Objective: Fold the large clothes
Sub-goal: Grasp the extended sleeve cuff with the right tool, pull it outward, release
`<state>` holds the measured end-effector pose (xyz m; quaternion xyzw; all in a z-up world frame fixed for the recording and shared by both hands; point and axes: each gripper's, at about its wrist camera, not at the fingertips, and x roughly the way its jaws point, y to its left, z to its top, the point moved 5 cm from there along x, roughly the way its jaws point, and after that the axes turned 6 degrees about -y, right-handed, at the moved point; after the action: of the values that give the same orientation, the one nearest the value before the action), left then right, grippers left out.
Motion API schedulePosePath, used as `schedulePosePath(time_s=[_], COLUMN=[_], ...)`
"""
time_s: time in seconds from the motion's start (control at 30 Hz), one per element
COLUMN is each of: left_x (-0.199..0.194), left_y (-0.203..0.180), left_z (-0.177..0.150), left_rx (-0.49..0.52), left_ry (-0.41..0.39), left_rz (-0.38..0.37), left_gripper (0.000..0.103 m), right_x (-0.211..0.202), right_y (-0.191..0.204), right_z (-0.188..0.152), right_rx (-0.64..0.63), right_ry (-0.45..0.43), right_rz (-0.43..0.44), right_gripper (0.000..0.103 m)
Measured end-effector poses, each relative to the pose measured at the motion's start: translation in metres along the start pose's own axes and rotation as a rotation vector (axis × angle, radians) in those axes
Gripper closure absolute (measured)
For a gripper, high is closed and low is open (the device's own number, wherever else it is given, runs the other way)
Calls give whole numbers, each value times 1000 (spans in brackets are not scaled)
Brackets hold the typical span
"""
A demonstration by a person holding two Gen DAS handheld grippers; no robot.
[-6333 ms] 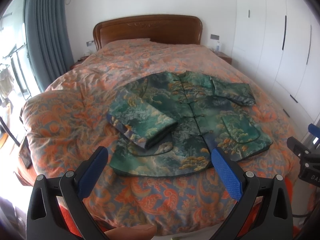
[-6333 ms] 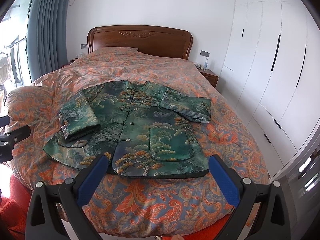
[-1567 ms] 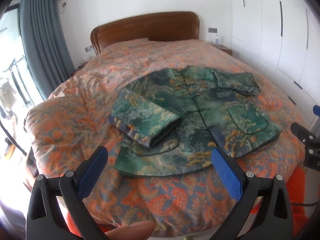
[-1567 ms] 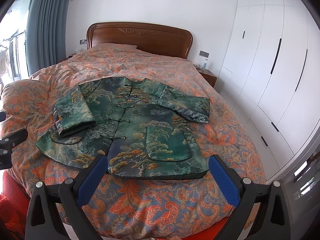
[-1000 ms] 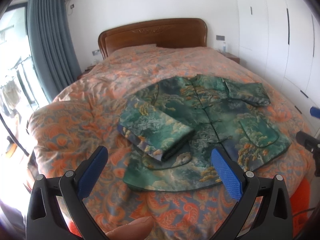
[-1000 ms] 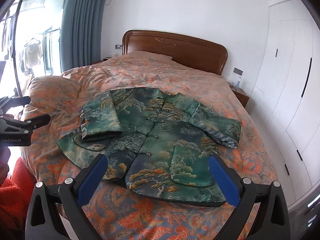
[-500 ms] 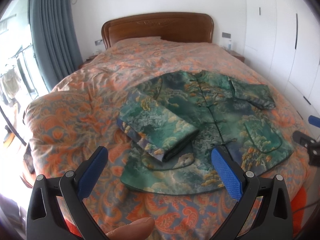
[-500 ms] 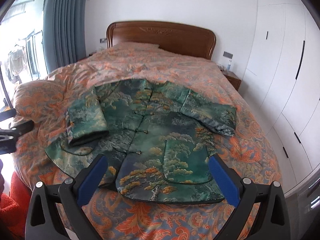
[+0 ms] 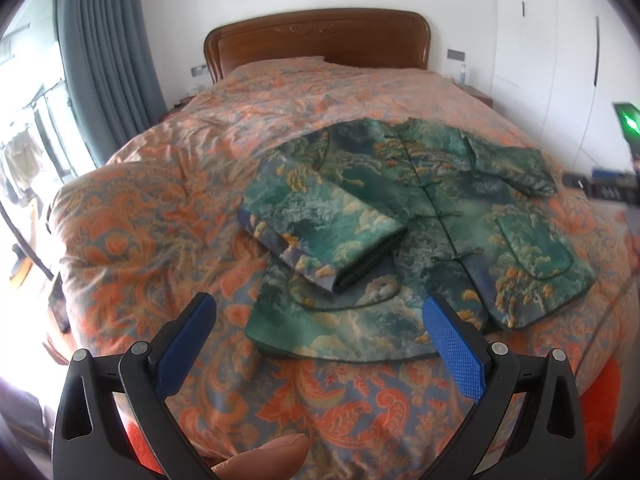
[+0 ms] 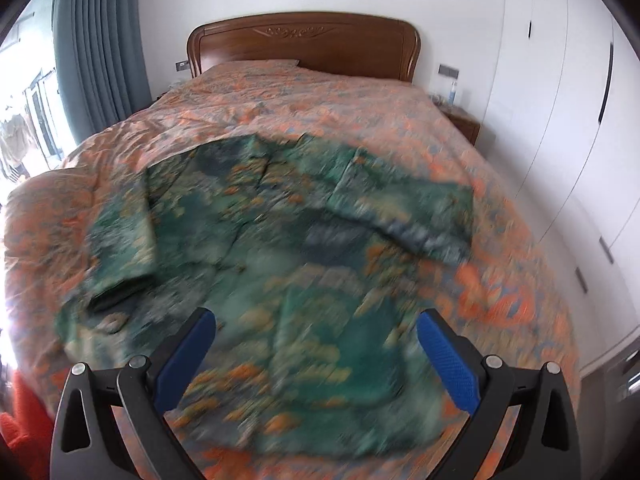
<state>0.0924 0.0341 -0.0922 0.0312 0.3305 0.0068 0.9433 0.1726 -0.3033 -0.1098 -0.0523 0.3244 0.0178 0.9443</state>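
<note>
A green patterned jacket (image 9: 420,216) lies flat on the orange floral bedspread (image 9: 168,208), buttoned, with both sleeves folded across its front. The left sleeve (image 9: 320,228) crosses the near left panel; the right sleeve (image 9: 516,168) lies at the far right. My left gripper (image 9: 318,320) hovers open just short of the jacket's lower left hem, holding nothing. In the right wrist view the jacket (image 10: 260,264) is blurred by motion, and my right gripper (image 10: 316,334) stands open above its lower hem, empty. A person's fingertip (image 9: 268,456) shows at the bottom edge.
A wooden headboard (image 9: 316,46) closes the far end of the bed. Grey curtains (image 9: 104,60) and a bright window are on the left. White wardrobe doors (image 10: 560,92) line the right wall, with a nightstand (image 10: 460,122) beside the bed. Part of the other gripper (image 9: 600,188) shows at the right.
Both grippers have moved closer to the jacket, which now fills more of each view. The right wrist view has gone blurry from fast motion. The jacket lies as before.
</note>
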Motion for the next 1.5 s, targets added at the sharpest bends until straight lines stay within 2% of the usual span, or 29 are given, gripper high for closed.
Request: schedulePosePath(time_s=[0.17, 0.3, 0.43, 0.67, 0.77, 0.83, 0.87, 0.93, 1.07, 1.17, 1.3, 1.4, 1.5], left_x=[9, 11, 15, 32, 37, 38, 39, 40, 42, 41, 38, 36, 35], left_y=[5, 9, 16, 19, 13, 10, 9, 7, -2, -12, -23, -28, -33], left_z=[-9, -10, -10, -13, -14, -15, -14, -13, -11, -10, -11, -10, -9], left_rx=[-20, -26, -40, -60, -35, -22, -19, -17, -11, 4, 30, 40, 46], left_ry=[39, 44, 53, 102, 116, 122, 122, 120, 119, 115, 112, 111, 110], left_rz=[5, 19, 32, 44, 55, 58, 56, 51, 31, 12, -6, -13, -20], left_gripper=[0, 0, 0, 0, 0, 0, 0, 0, 0, 0, 0, 0, 0], right_x=[58, 118, 184, 258, 281, 291, 290, 279, 232, 182, 124, 85, 64], right_y=[-15, -3, 3, -11, -19, -31, -38, -51, -87, -134, -198, -254, -309], right_z=[39, 50, 50, 54, 56, 58, 62, 71, 97, 112, 113, 96, 63], right_rx=[-134, -252, -407, -411, -403, -346, -300, -235, -128, -14, 110, 221, 327], right_ry=[-8, 87, 131, 167, 185, 204, 204, 156, 24, -70, -158, -196, -177], right_rz=[-70, -57, -140, -198, -207, -186, -166, -157, -190, -221, -279, -338, -399], right_gripper=[0, 1, 1, 2, 16, 46, 54, 78, 92, 95, 95, 95, 95])
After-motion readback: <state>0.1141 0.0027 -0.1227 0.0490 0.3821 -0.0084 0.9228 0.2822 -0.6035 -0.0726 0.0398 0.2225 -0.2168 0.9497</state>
